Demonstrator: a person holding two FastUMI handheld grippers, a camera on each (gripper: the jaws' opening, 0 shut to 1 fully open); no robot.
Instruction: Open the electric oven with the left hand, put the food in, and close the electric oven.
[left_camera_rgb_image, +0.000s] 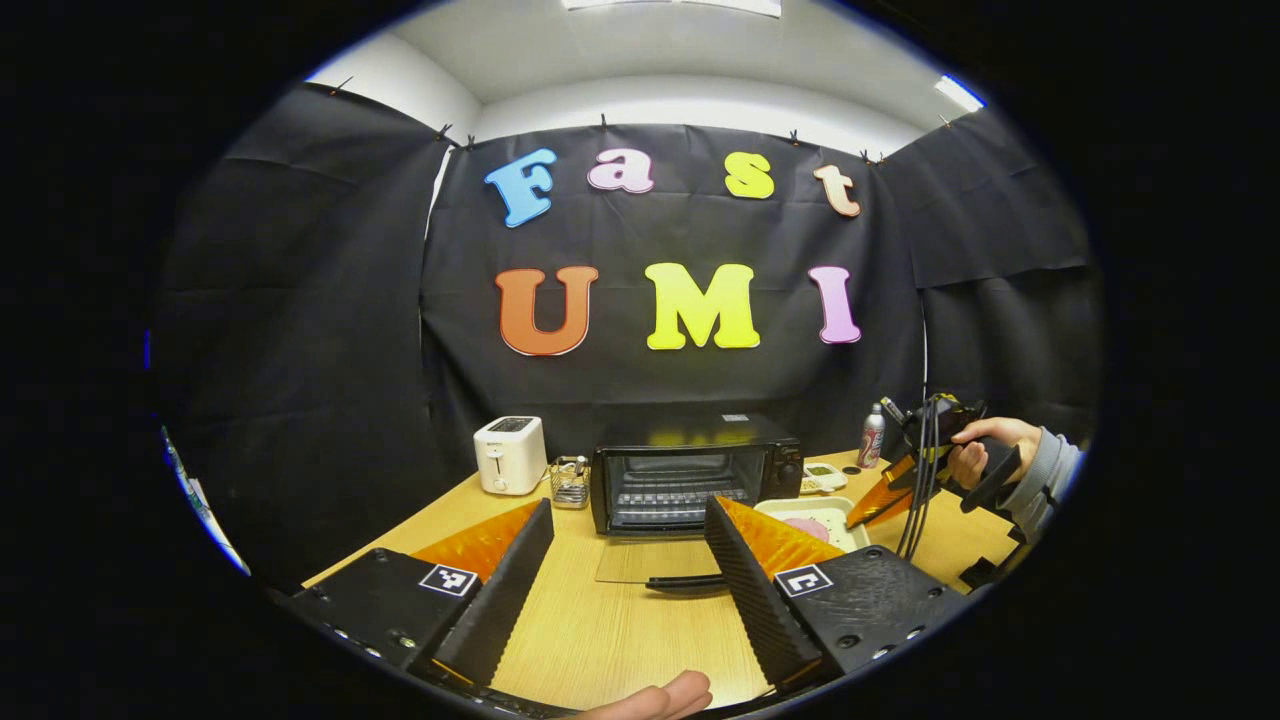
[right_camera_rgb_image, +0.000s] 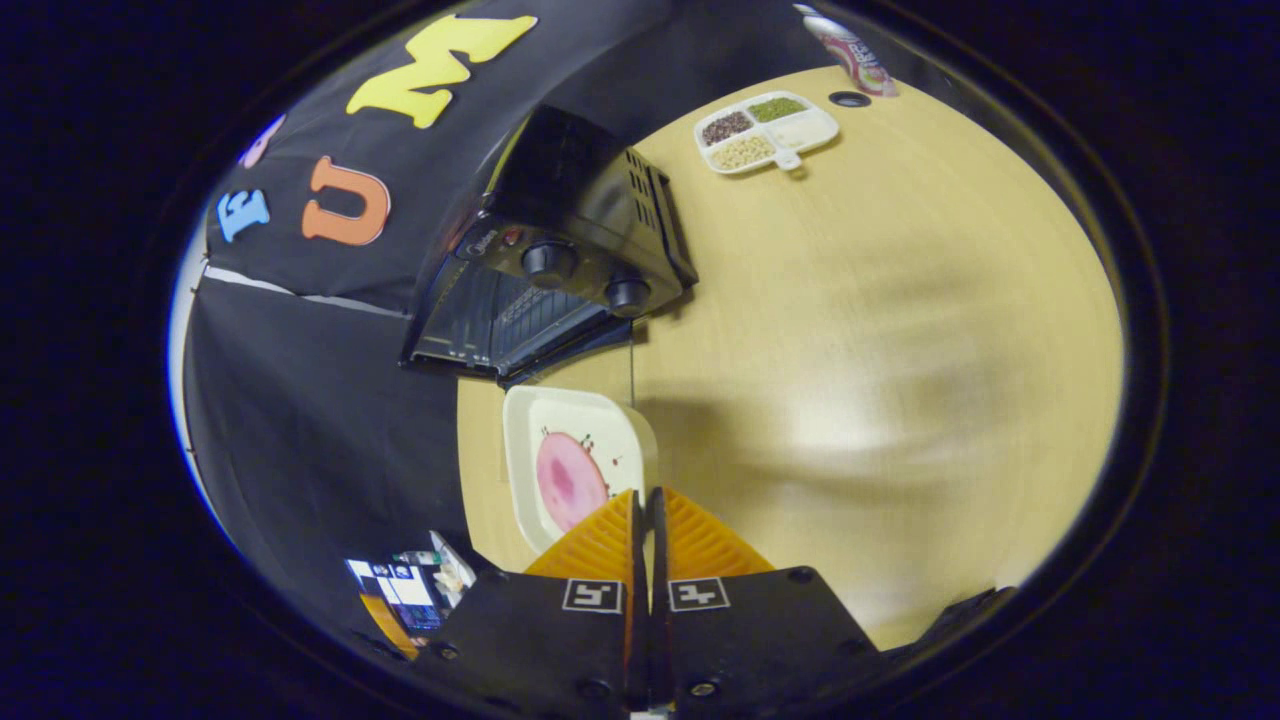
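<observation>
Table (left_camera_rgb_image: 600, 620): one, wooden, bearing everything below.
Electric oven (left_camera_rgb_image: 690, 470): one, at the table's back, door dropped open flat.
Toaster (left_camera_rgb_image: 510, 455): one, left of the oven.
Plate (right_camera_rgb_image: 575, 455): one, with the pink food (right_camera_rgb_image: 568, 480), just before the oven's open door.
Left gripper (left_camera_rgb_image: 625, 575): jaws wide, empty, facing the oven.
Right gripper (right_camera_rgb_image: 645, 520): jaws closed together on the plate's rim.
Divided dish (right_camera_rgb_image: 765, 130): one, right of the oven.

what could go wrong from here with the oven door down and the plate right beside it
1. The oven door lies flat over the table, close to the plate; lifting the plate carelessly might knock it.
2. The right tongs are closed with nothing held, at the plate's rim; a shallow grip might tip the pink food off.
</observation>
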